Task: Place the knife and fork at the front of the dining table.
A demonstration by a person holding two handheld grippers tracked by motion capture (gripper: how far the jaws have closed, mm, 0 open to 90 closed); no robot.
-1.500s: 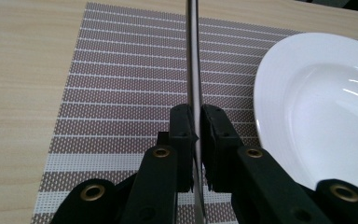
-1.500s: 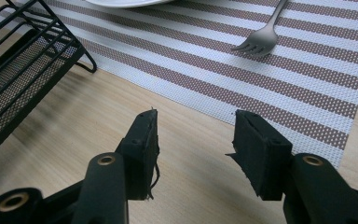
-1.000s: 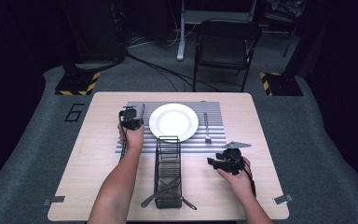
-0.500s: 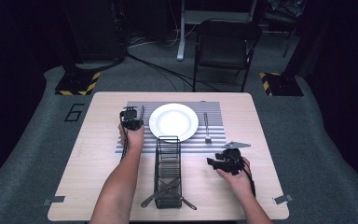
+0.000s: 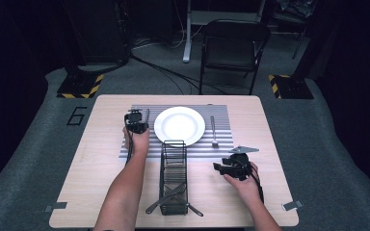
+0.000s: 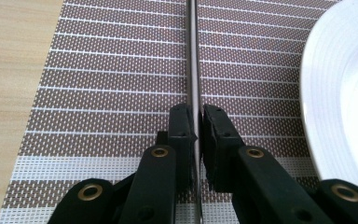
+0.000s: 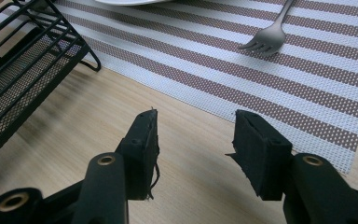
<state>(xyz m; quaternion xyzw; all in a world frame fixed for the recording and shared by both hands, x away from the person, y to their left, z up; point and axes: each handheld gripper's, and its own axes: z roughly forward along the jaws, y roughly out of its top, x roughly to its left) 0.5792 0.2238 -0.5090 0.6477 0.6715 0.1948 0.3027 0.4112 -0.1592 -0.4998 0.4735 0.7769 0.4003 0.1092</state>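
Steel table knife, thin, stiff and slick, lies on the striped placemat left of the round white plate; left gripper pinches its narrow handle edgewise, where it may twist. Right gripper stands spread, empty.

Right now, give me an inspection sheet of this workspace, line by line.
Surface: wooden table with a striped placemat.
Job's things: thin metal utensil lying left of the white plate; whether knife or other piece, cannot tell.
Clutter: fork right of the plate; black wire caddy holding more cutlery.
Grippers: left gripper shut on the utensil; right gripper open over bare wood, holding nothing.
Cables: one along each forearm; more on the floor behind the table.
Surroundings: dark room, folding chair, grey carpet, a 6 marked on the floor.
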